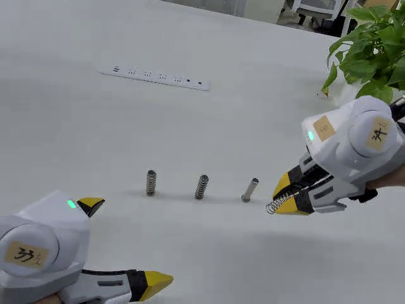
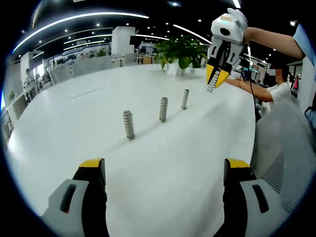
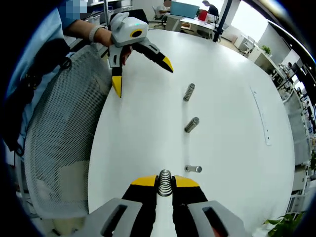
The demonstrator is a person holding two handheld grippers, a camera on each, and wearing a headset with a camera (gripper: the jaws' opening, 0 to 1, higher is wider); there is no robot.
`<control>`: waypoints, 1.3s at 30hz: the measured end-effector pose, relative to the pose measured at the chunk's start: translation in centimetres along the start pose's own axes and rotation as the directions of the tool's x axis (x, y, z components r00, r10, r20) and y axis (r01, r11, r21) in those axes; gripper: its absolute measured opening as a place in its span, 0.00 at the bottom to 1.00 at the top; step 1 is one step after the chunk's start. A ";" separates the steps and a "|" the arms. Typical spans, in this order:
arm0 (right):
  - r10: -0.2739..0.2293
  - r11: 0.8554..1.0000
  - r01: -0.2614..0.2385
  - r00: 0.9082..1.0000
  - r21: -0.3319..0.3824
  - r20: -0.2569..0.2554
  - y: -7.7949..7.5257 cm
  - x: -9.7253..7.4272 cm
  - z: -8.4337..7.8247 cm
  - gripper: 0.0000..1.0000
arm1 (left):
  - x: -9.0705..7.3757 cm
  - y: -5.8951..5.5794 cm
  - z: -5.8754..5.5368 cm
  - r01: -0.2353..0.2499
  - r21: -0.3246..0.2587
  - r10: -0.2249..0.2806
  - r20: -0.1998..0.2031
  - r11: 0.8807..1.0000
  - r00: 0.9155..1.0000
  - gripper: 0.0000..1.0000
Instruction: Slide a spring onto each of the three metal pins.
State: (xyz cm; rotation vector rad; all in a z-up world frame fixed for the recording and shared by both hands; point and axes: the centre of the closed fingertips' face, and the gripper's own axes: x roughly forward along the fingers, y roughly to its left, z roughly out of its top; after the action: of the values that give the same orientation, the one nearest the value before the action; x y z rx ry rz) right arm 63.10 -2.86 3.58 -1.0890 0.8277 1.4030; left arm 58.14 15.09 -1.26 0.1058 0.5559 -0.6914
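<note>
At the right of the head view, the right claw (image 1: 285,196) is pinched tight on a loose spring (image 1: 274,204), whose coils poke out past the yellow tips. It is held in the air just to the right of the bare pin (image 1: 250,189), near it but not touching.

The bare pin is the rightmost of a row of three at centre frame on the white table (image 1: 95,126). The other two are already sleeved: the left-hand spring (image 1: 150,182) and the middle spring (image 1: 201,186) each stand over a pin.

In the right gripper view, the loose spring appears end-on between the tips at bottom centre. The bare pin sits just above it in the frame, and the two sleeved pins run on toward the top.

The left claw (image 1: 124,242) hovers at the lower left of the head view, jaws spread wide and gripping nothing. In the left gripper view, its two yellow tips rise far apart at the bottom. The row of pins stands beyond them, and the right claw hangs at upper right.

A white power strip (image 1: 155,77) lies across the upper left of the head view, a potted plant (image 1: 370,47) fills the upper right corner, and a mesh chair (image 3: 59,138) shows at the left of the right gripper view
</note>
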 end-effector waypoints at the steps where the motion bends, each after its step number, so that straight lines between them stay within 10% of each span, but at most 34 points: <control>1: -0.004 1.000 0.004 1.000 -0.005 -0.005 -0.3 0.0 0.0 0.08 | 0.0 0.0 0.0 0.001 -0.001 -0.001 -0.001 1.000 1.000 0.98; 16: -0.019 0.998 0.014 0.996 -0.059 -0.086 -5.2 0.4 -0.2 0.08 | -0.1 0.1 -0.1 0.002 -0.012 -0.002 -0.009 1.000 1.000 0.99; 39: 0.032 0.995 -0.047 0.986 -0.087 -0.166 -5.1 1.7 -0.2 0.08 | -0.1 -0.3 -0.9 0.005 -0.041 -0.006 -0.025 0.999 1.000 0.98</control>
State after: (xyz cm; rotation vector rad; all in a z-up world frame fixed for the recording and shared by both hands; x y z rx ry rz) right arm 68.22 -1.78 2.37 -1.2776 0.9154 1.4087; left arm 57.51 15.16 -1.93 0.0752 0.5945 -0.6845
